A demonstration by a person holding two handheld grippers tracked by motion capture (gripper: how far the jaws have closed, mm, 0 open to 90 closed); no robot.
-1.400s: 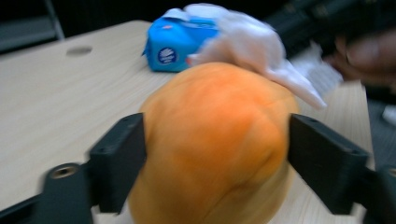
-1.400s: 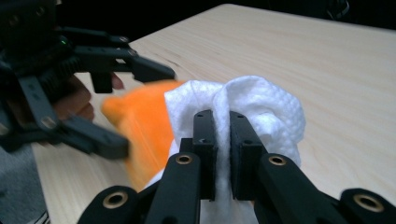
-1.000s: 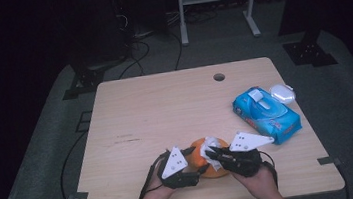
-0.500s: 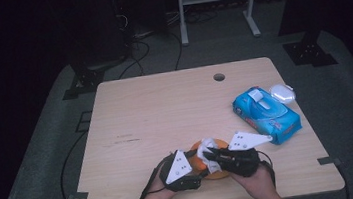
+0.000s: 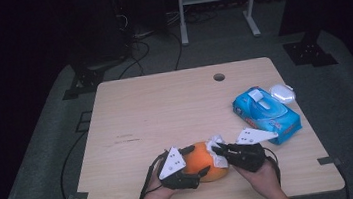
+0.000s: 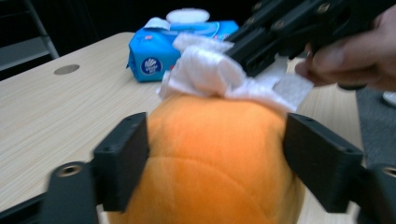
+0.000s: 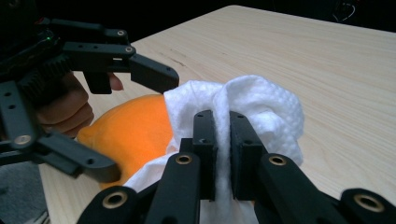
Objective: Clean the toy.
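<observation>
Since a second ago my right tongs (image 5: 216, 149) have shifted a little to the right of the orange plush fruit (image 5: 203, 161) and come slightly lower, carrying the white wipe (image 5: 217, 151) with them, while my left tongs (image 5: 197, 161) have kept their place and their jaws have just been opening, with the fruit between them. In the left gripper view the two black jaws now stand on either side of the fruit (image 6: 205, 158), close against its flanks but no longer squeezing that I can see, so I read them as apart. My right tongs (image 7: 222, 154) are clamped together on the wipe (image 7: 252, 109), whose bunched folds rest on top of the fruit (image 7: 133, 135). The fruit sits on the tabletop (image 5: 165, 111) near the front edge, just inside it, so there is little room behind it on my side. Ahead of the fruit and to its left the wood lies open as far as the far edge, with a small round hole (image 5: 219, 77) well beyond it. To the right of the fruit, near but apart, lies the blue wipes pack (image 5: 266, 114), with a white lid (image 5: 282, 93) just past it by the right edge.
</observation>
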